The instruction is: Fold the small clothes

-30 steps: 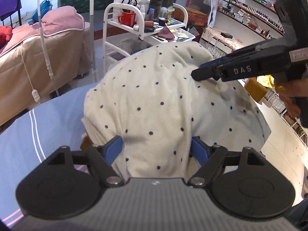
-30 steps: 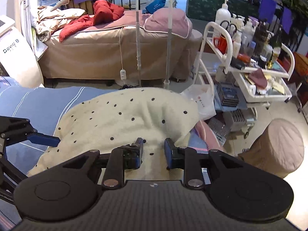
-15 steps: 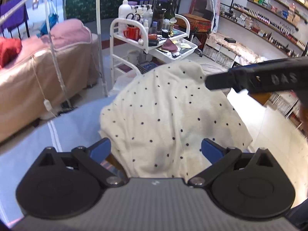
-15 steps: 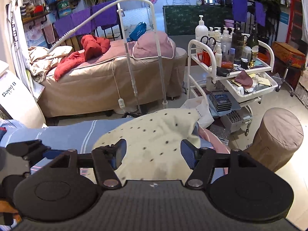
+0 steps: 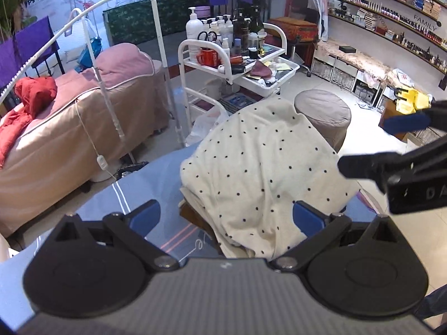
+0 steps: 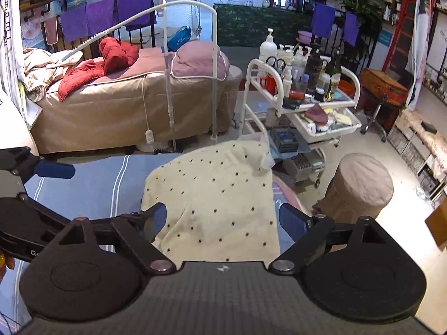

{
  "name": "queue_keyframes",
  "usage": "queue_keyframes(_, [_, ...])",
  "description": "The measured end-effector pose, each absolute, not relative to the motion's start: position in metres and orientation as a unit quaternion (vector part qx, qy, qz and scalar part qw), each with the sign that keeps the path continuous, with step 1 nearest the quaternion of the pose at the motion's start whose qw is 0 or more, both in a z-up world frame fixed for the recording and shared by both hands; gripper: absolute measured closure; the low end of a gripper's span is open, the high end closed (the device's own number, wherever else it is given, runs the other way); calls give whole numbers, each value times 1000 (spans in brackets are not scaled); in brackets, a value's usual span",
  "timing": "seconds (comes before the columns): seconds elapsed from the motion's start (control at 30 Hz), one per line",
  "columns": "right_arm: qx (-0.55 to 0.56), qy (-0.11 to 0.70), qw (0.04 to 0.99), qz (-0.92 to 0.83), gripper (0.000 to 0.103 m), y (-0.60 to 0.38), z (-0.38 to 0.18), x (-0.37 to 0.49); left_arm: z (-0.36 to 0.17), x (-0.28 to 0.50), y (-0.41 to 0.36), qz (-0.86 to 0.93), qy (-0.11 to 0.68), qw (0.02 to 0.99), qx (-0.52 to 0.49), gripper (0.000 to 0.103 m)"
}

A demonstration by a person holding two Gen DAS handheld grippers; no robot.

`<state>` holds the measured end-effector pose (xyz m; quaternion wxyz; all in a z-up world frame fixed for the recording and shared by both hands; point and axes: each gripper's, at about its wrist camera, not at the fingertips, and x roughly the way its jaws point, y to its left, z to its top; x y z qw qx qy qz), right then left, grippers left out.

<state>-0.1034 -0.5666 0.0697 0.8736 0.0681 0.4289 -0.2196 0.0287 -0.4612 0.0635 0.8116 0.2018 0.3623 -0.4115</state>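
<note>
A cream garment with black dots (image 5: 265,167) lies folded on the blue striped bed cover (image 5: 134,195); it also shows in the right wrist view (image 6: 218,195). My left gripper (image 5: 226,217) is open and empty, raised above the garment's near edge. My right gripper (image 6: 222,217) is open and empty, above the garment's near side. The right gripper's fingers (image 5: 405,122) show at the right of the left wrist view. The left gripper's finger (image 6: 53,170) shows at the left of the right wrist view.
A white trolley (image 6: 301,106) with bottles stands beyond the bed's end. A brown round stool (image 6: 360,187) is on the floor at right. A massage bed (image 6: 125,106) with red clothing and a white lamp stand (image 6: 192,69) lie behind.
Both grippers opened, let go of the garment and drew back and up. The garment now lies flat on the bed cover.
</note>
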Motion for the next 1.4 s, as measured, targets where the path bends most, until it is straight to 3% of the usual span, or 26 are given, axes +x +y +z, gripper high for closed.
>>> queue_keyframes(1.4, [64, 465, 858, -208, 0, -557, 44, -94, 42, 29, -476, -430, 363, 795, 228, 0])
